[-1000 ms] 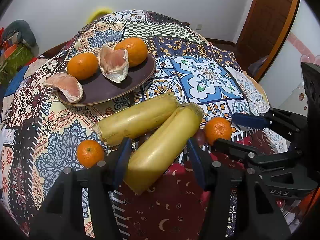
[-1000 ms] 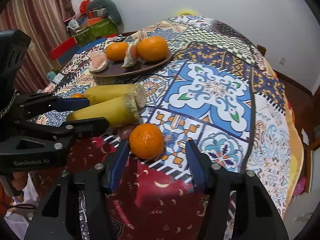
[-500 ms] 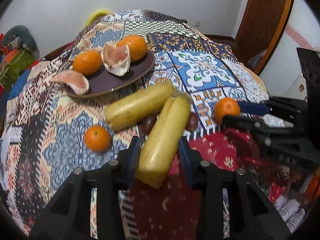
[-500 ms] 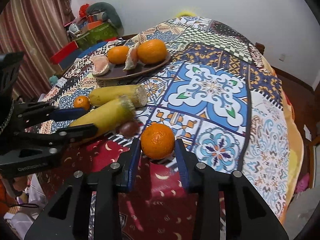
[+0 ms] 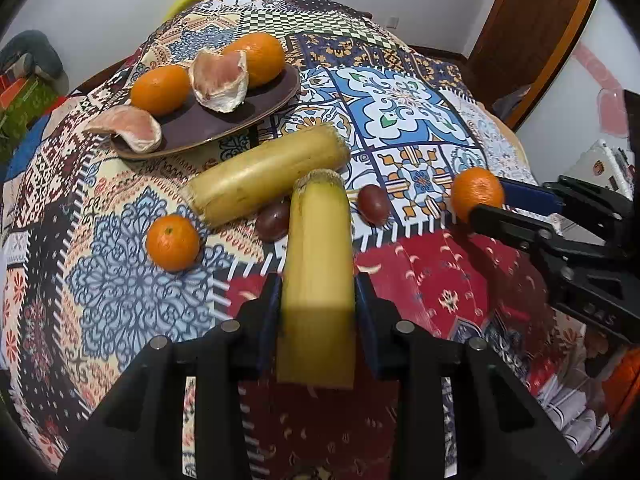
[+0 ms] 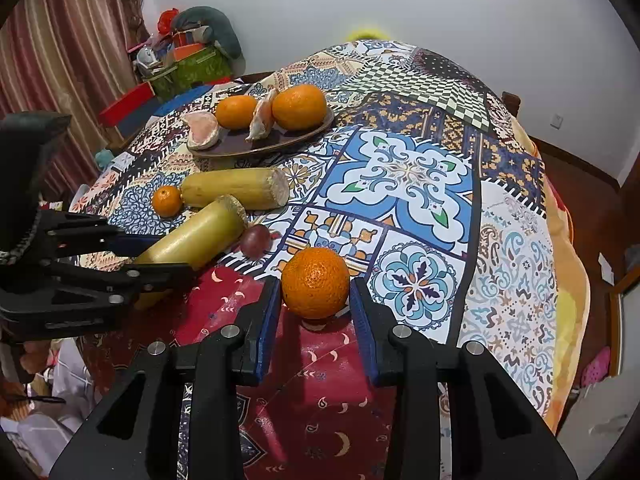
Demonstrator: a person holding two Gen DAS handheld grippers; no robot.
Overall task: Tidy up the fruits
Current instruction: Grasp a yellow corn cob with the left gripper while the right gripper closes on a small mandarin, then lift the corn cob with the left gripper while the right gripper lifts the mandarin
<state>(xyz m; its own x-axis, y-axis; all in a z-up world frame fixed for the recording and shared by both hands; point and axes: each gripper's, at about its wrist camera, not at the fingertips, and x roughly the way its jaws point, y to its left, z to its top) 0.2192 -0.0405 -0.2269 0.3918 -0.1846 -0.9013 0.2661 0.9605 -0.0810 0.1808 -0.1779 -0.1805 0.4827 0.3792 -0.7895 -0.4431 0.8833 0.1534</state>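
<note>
My left gripper (image 5: 318,300) is shut on a yellow sugarcane piece (image 5: 318,264), lifted off the cloth; it also shows in the right wrist view (image 6: 192,240). A second sugarcane piece (image 5: 268,174) lies behind it. My right gripper (image 6: 314,308) is shut on an orange (image 6: 315,282), which shows in the left wrist view (image 5: 476,198) too. A brown plate (image 5: 208,128) at the back left holds two oranges and two pomelo pieces. A small orange (image 5: 173,242) and two dark red fruits (image 5: 372,210) lie on the cloth.
The table (image 6: 412,168) wears a patterned patchwork cloth that drops off at the right and near edges. Boxes and clutter (image 6: 188,64) stand by the curtain at the back left. A wooden door (image 5: 528,28) is at the back right.
Both grippers closed: the left onto the sugarcane piece, the right onto the orange. The sugarcane piece now points straight ahead and is raised off the cloth.
</note>
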